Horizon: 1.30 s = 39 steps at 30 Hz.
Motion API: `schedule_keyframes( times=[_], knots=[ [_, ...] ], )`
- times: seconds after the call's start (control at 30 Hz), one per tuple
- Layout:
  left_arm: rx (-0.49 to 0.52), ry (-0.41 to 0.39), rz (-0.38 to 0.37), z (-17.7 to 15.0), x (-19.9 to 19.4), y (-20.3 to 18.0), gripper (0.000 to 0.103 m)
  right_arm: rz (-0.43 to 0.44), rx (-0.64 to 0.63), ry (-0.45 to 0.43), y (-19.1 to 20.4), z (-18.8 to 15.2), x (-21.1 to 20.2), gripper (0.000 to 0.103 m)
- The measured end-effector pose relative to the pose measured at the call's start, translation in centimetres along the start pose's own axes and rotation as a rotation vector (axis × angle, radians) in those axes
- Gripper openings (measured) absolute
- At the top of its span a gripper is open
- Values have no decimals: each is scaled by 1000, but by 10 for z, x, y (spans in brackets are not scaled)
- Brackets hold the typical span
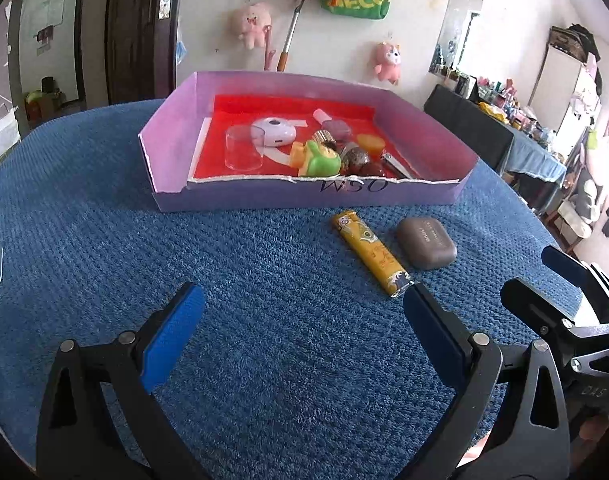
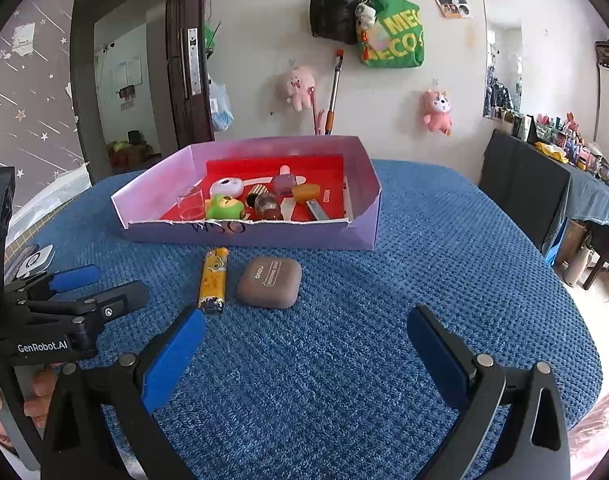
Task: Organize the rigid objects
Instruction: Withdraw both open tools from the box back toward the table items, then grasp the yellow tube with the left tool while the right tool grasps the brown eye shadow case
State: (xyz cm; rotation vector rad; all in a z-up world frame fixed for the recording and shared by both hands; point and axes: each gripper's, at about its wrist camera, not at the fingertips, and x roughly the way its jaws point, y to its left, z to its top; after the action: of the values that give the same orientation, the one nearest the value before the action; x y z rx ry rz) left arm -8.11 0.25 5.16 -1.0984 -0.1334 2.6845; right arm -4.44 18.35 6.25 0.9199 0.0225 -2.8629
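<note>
Two claws low over the blue-covered surface [image 1: 104, 200], both empty, both spread wide. Left claw [image 1: 304, 312] level with the cloth, pointed toward the tray, blue pads facing each other across bare cloth, nothing between them. Right-side fingertip [image 1: 418, 300] just beside the near end of the yellow lighter [image 1: 370, 254]; contact not certain. Right claw [image 2: 306, 332] in the same pose, angled slightly down, fingers far apart over bare cloth, left pad [image 2: 172, 360] just short of the lighter's near end. Each claw visible at the edge of the other's view: the left one low at the left of the right wrist view, a bare hand [image 2: 40, 392] wrapped around its grip underneath.

Lighter flat on the cloth, lengthwise toward the tray, dark cap end nearest the claws. Brown rounded case [image 1: 426, 242] flat just beside it on the right, a narrow gap between the two. Both in front of the purple cardboard tray [image 1: 304, 196], outside it, near its front wall.

Inside the tray, on the red liner: clear plastic cup [image 1: 242, 152] upright at the left, white round gadget [image 1: 274, 132] behind it, green toy figure [image 1: 318, 158] near the front wall, purple block [image 1: 336, 128] and orange piece [image 1: 370, 143] further back, nail clipper [image 1: 396, 164] at the right, some dark rounded bits bunched in the middle, hard to tell apart.

Small white device [image 2: 34, 262] on the cloth at far left, well apart from the tray.
</note>
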Motion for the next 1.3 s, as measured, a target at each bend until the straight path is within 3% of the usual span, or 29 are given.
schedule_keyframes(
  times=[0.43, 0.97, 1.17, 1.3],
  knots=[
    [-31, 38, 9, 5, 8, 11, 102, 23, 20, 46, -2, 1, 20, 103],
    [-41, 70, 21, 14, 10, 36, 102, 35, 25, 234, 1, 31, 82, 103],
    [-59, 78, 14, 13, 8, 47, 102, 22, -61, 284, 20, 33, 97, 103],
    [-76, 71, 19, 12, 3, 57, 102, 64, -81, 298, 36, 34, 101, 103]
  ],
)
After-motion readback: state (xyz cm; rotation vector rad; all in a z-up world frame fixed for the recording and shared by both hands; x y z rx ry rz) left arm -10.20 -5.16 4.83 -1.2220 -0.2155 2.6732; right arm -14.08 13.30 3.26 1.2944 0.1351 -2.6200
